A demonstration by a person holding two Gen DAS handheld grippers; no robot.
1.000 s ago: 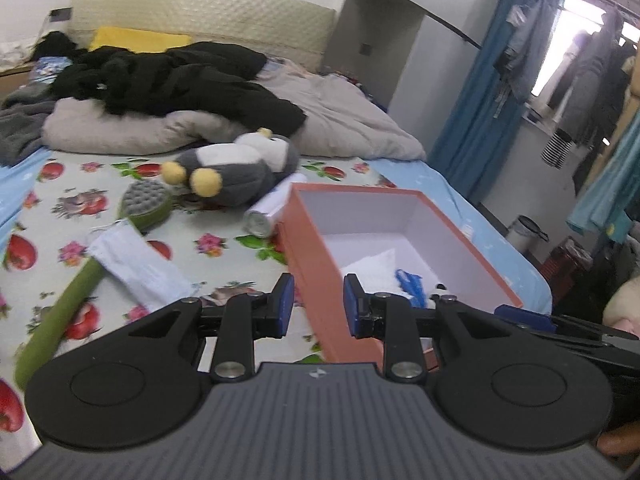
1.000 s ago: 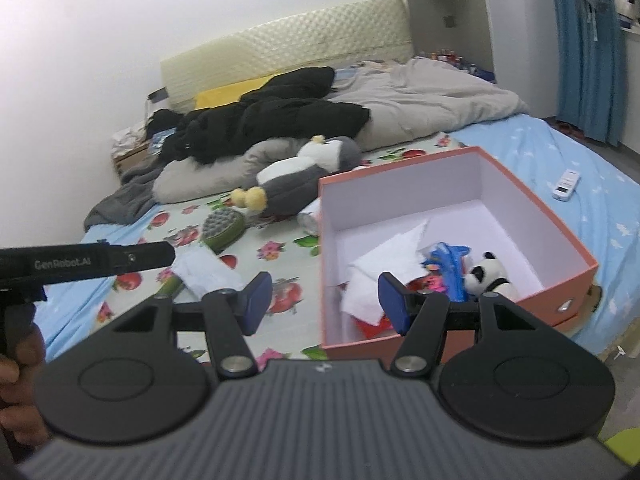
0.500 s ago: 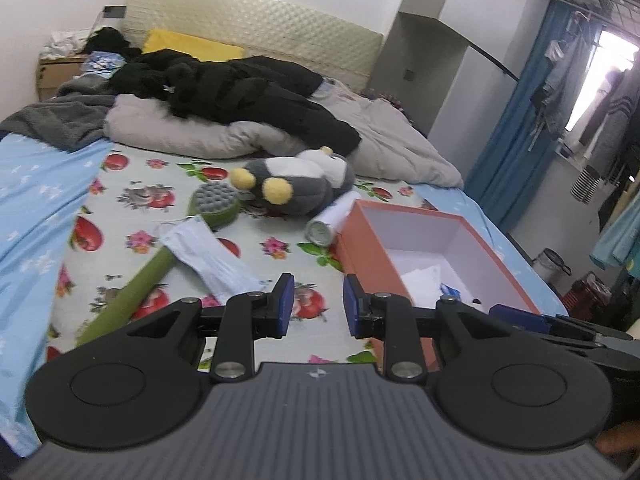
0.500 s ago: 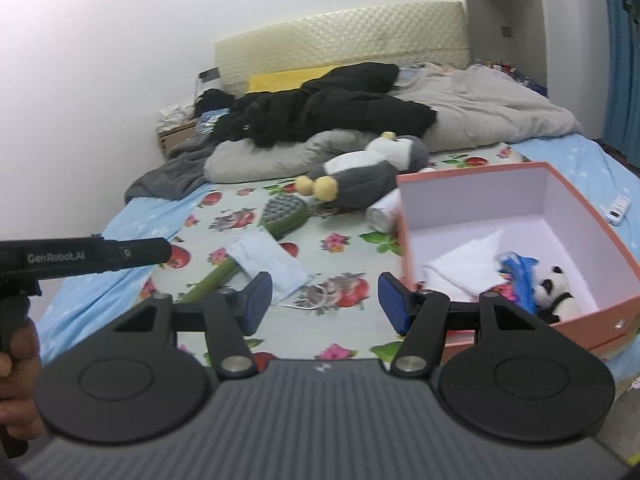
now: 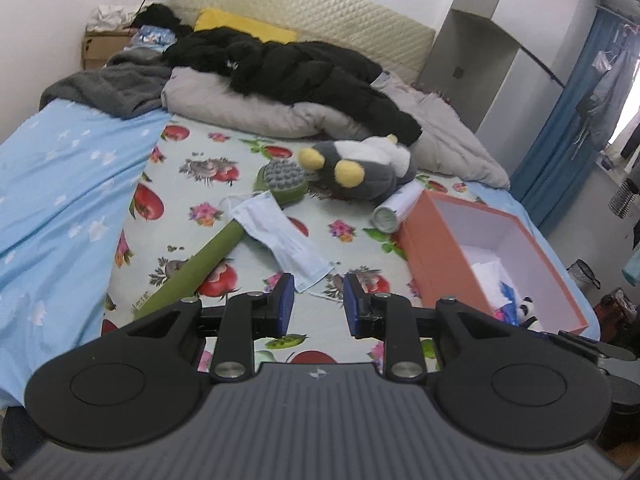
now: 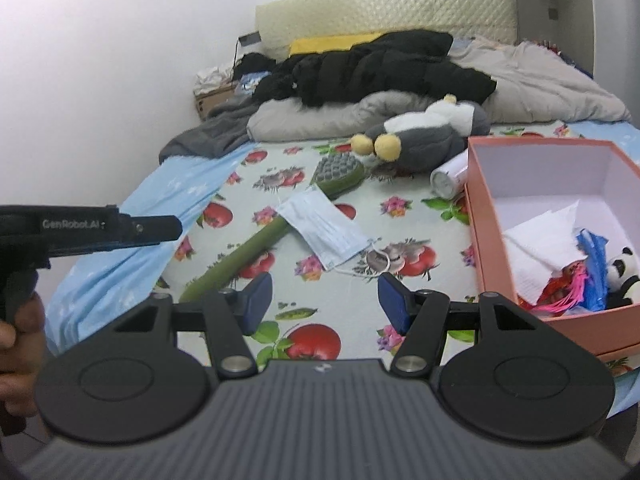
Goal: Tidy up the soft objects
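A pale blue face mask (image 5: 280,236) (image 6: 326,232) lies on the fruit-print sheet, draped over a green long-handled brush (image 5: 224,240) (image 6: 272,232). A grey and white plush penguin (image 5: 360,168) (image 6: 424,140) lies beyond them. An orange box (image 5: 436,256) (image 6: 480,216) at the right holds white tissue, a small panda toy (image 6: 622,276) and colourful bits. My left gripper (image 5: 319,308) is open and empty, just short of the mask. My right gripper (image 6: 325,300) is open wider, empty, also short of the mask.
A white cylinder (image 5: 394,210) (image 6: 450,178) lies against the box's far corner. A grey duvet with a black jacket (image 5: 296,72) fills the head of the bed. A blue sheet (image 5: 60,184) covers the left side. The left gripper's body (image 6: 92,228) shows at the left.
Both grippers have swung left, away from the box and toward the mask and brush. Their jaw openings look unchanged.
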